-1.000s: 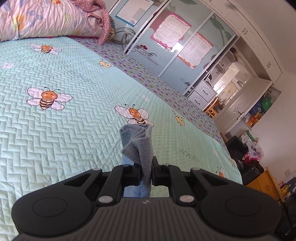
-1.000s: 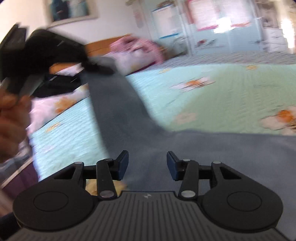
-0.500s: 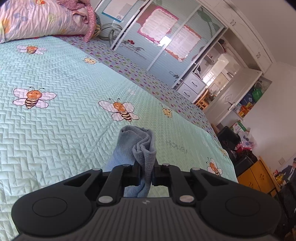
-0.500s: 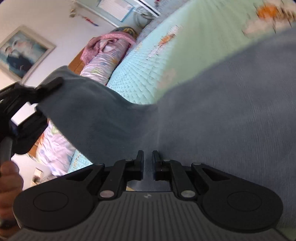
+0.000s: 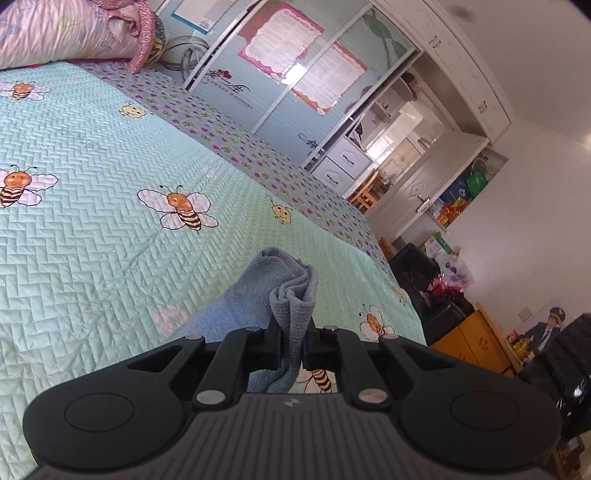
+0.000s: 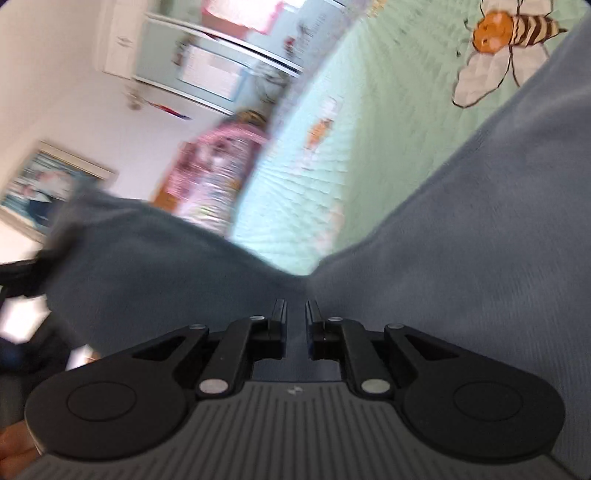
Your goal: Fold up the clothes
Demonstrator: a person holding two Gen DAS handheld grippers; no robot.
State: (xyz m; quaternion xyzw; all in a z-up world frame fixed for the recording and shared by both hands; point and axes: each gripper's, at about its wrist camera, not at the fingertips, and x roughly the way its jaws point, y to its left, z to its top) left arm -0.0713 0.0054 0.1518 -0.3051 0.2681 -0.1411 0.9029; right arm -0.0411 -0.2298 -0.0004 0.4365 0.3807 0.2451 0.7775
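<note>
A grey-blue knit garment (image 5: pixel 288 280) lies partly on the mint bee-print bedspread (image 5: pixel 92 240). My left gripper (image 5: pixel 293 332) is shut on a bunched fold of it, held a little above the bed. In the right wrist view the same garment (image 6: pixel 461 229) spreads wide over the bedspread (image 6: pixel 369 110) and rises toward the left. My right gripper (image 6: pixel 295 310) is rolled to one side, its jaws nearly together with a fold of the cloth pinched between them. The dark blur at the far left is the left gripper (image 6: pixel 22 273) holding the raised end.
A pink rolled quilt (image 5: pixel 55 33) lies at the head of the bed. Sliding wardrobe doors (image 5: pixel 295 74) stand behind the bed. A black seat (image 5: pixel 417 266) and a yellow cabinet (image 5: pixel 472 343) are past the bed's right edge. A hand (image 6: pixel 14 446) shows at the lower left.
The right gripper's jaws closed from wide apart onto the garment, and it rolled so its view tilted. The left gripper drifted along the bed with its bunch of cloth still held.
</note>
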